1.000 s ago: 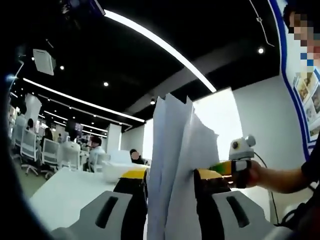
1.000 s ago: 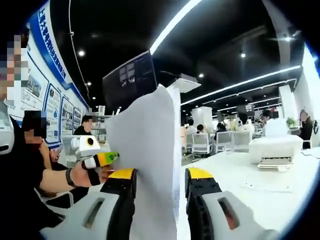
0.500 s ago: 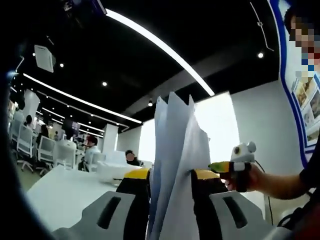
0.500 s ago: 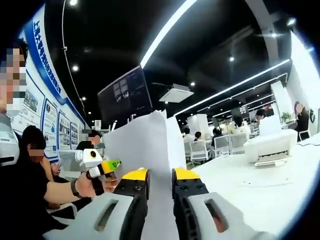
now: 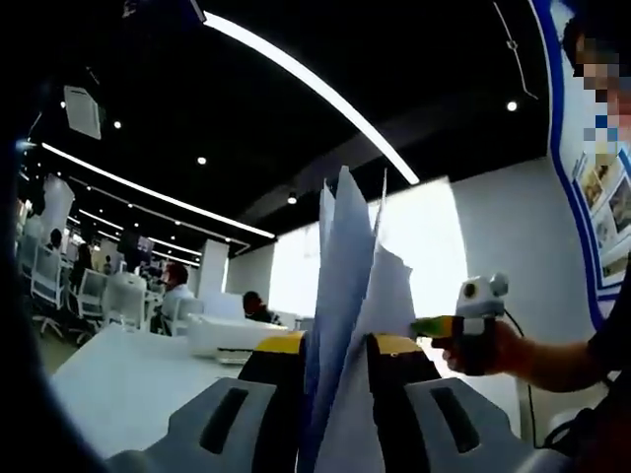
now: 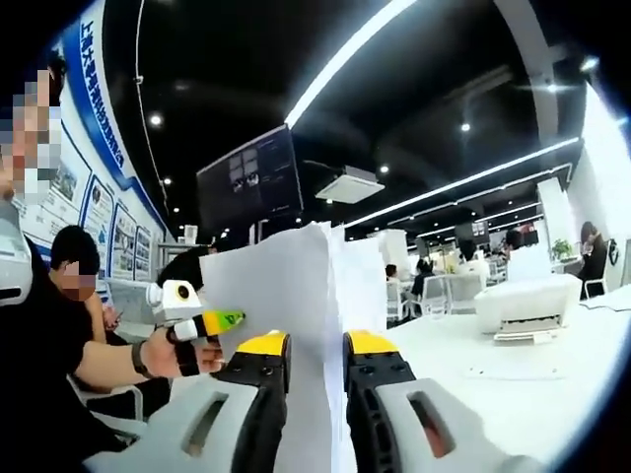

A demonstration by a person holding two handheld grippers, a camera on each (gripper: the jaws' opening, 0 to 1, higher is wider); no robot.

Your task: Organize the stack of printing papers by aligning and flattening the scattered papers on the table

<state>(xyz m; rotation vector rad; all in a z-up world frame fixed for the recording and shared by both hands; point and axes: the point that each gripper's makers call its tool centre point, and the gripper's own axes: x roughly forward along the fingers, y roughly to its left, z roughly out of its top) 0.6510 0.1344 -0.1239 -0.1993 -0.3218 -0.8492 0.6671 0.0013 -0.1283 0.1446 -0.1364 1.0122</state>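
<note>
A stack of white printing papers (image 5: pixel 347 286) stands on edge between the yellow-tipped jaws of my left gripper (image 5: pixel 335 360), which is shut on it; the sheets fan out unevenly at the top. In the right gripper view the same paper stack (image 6: pixel 286 296) rises between the jaws of my right gripper (image 6: pixel 315 360), which is also shut on it. The other gripper, held in a hand, shows beside the stack in each view: the right gripper (image 5: pixel 463 320) and the left gripper (image 6: pixel 192 325).
A white table (image 6: pixel 513 384) stretches out to the right, with a white printer (image 6: pixel 523 305) at its far side. In the left gripper view the white table (image 5: pixel 118 379) carries a white box (image 5: pixel 232 335). People sit at desks and chairs behind. A person (image 6: pixel 59 345) holds the grippers.
Both grippers' jaws have closed in from wide apart onto the paper stack. The sheets have drawn together into a narrower bundle.
</note>
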